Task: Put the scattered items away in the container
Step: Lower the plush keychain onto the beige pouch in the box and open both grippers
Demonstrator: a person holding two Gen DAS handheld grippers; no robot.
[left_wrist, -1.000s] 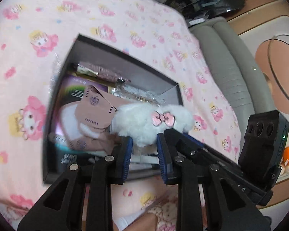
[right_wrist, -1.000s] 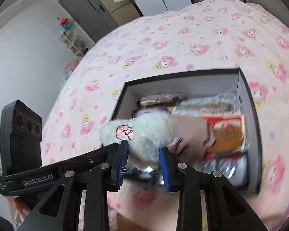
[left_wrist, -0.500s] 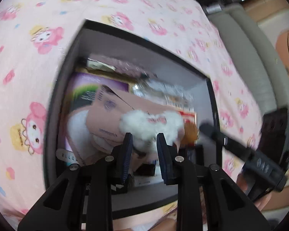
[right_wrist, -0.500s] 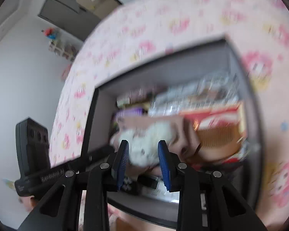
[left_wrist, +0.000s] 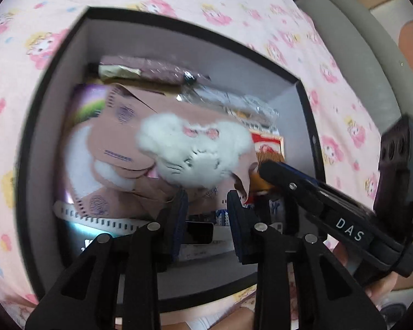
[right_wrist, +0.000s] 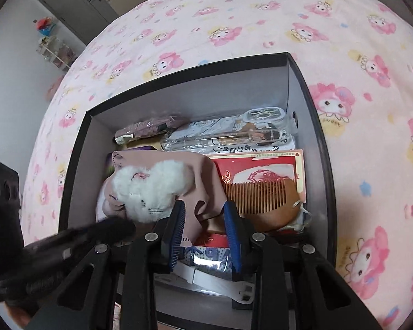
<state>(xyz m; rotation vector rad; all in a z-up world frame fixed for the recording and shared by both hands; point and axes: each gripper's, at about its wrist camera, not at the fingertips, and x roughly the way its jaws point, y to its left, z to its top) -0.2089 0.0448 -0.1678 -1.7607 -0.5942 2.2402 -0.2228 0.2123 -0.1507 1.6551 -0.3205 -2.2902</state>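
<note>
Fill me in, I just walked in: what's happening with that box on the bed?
A person holds two grippers over the black box, already packed with a wooden comb and a clear phone case. A white plush toy lies inside, gripped by neither. The left gripper is opening its jaws, nothing between them; the right gripper is open too.

Pink cartoon-print bedsheet [right_wrist: 234,27]; grey door [right_wrist: 77,2]; grey sofa [left_wrist: 371,63] beside the bed; small shelf [right_wrist: 55,52] by wall.

A bed [right_wrist: 261,22] with a pink cartoon-print sheet fills both views; an open dark box [right_wrist: 320,143] sits directly on it, at the frame's centre
</note>
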